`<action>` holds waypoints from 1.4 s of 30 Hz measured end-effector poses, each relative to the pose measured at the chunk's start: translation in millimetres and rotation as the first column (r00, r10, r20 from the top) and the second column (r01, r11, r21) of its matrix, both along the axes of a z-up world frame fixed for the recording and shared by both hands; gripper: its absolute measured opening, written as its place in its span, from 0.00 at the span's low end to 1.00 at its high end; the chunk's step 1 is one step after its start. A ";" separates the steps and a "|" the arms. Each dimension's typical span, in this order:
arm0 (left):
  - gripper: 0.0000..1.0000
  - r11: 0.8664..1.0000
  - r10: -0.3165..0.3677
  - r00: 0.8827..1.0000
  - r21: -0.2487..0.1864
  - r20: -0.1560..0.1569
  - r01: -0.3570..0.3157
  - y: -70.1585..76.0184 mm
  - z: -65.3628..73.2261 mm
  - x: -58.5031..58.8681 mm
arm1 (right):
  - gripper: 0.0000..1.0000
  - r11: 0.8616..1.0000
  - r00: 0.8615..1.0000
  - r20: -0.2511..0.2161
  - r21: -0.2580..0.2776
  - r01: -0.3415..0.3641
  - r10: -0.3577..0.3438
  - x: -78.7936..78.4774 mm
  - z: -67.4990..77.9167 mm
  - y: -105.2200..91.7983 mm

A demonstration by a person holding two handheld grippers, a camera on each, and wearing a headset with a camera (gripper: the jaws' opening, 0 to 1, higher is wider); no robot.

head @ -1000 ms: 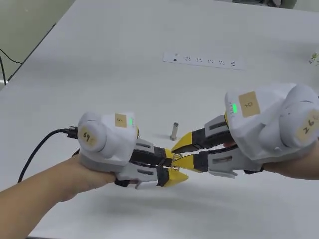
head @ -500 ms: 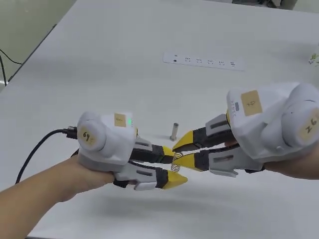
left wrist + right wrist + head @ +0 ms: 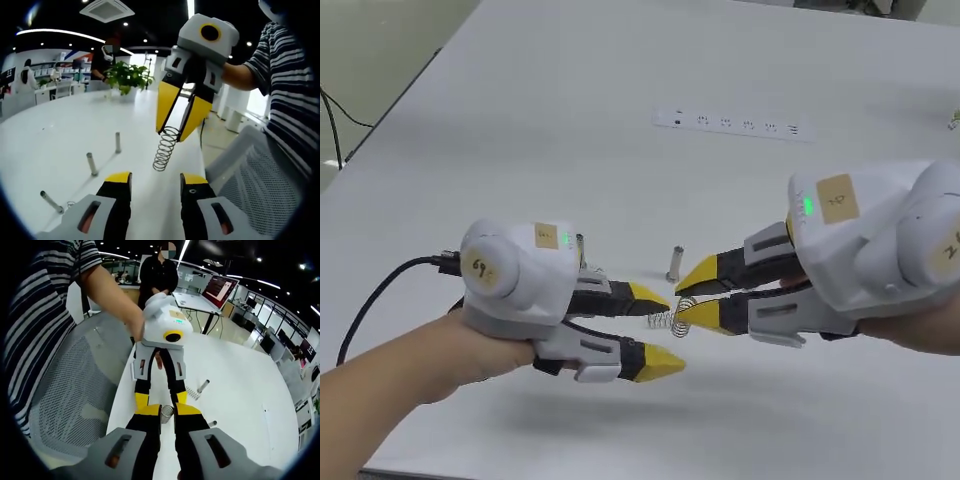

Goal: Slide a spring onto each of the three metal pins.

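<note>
Left claw (image 3: pixel 156 178) opened, backed off spring (image 3: pixel 165 148) (jaws wide); spring now held by right claw (image 3: pixel 682 302) alone.

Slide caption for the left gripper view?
Right gripper holds a spring before the open left gripper; three pins wait nearby.

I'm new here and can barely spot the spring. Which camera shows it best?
The left gripper view: the spring hangs full length from the right tool. The head view shows it tiny; in the right gripper view jaws hide most.
</note>
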State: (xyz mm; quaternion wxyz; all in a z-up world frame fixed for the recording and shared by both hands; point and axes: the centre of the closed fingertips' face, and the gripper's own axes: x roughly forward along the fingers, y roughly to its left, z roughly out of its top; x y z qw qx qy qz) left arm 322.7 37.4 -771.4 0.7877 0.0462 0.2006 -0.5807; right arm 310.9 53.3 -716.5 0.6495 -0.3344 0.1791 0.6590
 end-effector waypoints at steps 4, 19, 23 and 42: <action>0.39 1.000 0.029 1.000 0.006 -0.003 -0.029 11.2 -0.4 3.6 | 0.07 1.000 1.000 0.000 0.004 0.003 -0.003 2.6 0.4 0.3; 0.63 0.993 0.117 0.993 -0.004 -0.002 -0.117 35.7 6.9 9.0 | 0.07 1.000 1.000 0.013 -0.005 0.020 -0.020 11.9 -0.5 -4.4; 0.66 0.992 0.125 0.992 0.012 -0.003 -0.125 44.8 4.0 6.6 | 0.07 1.000 0.999 0.016 -0.004 0.029 -0.029 14.3 0.5 -6.2; 0.98 0.964 0.265 0.964 -0.008 0.007 -0.265 97.8 0.8 15.7 | 0.07 0.997 0.997 0.031 -0.024 0.069 -0.068 28.1 -3.2 -20.3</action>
